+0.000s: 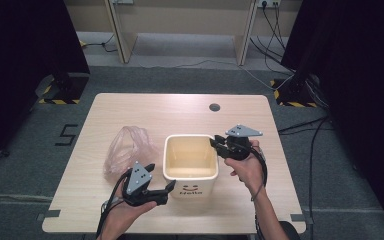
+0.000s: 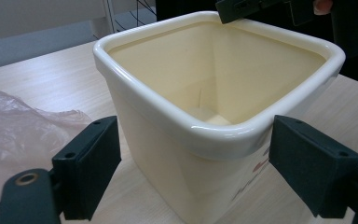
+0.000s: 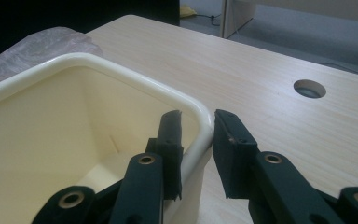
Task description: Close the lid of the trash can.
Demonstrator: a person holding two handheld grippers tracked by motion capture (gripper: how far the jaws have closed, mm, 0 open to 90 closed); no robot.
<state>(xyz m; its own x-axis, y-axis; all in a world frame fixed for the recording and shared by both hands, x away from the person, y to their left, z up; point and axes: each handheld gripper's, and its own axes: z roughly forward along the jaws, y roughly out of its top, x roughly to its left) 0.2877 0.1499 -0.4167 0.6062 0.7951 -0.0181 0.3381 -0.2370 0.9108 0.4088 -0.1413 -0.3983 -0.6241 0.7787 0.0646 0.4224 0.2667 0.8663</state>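
1. Your right gripper (image 1: 219, 145) straddles the bin's (image 1: 190, 177) right wall near its far corner: one jaw inside, one outside, set around the rolled rim (image 3: 200, 122). A thin gap shows on the outer side, so the pinch is not yet firm.
2. Your left gripper (image 1: 166, 190) is spread wide at the bin's near left corner, jaws on either side of that corner and clear of it.
3. The bin stands upright and empty, mid-surface toward your edge of the surface (image 1: 180, 107).
4. A crumpled clear bag (image 1: 127, 147) lies just left of the bin.
5. Judging by its gloss, the bin is stiff, light plastic and slick; take it just under the rim, which should stop a slip.
6. The bag looks limp and near weightless; pinch a fold, expect it to drape.
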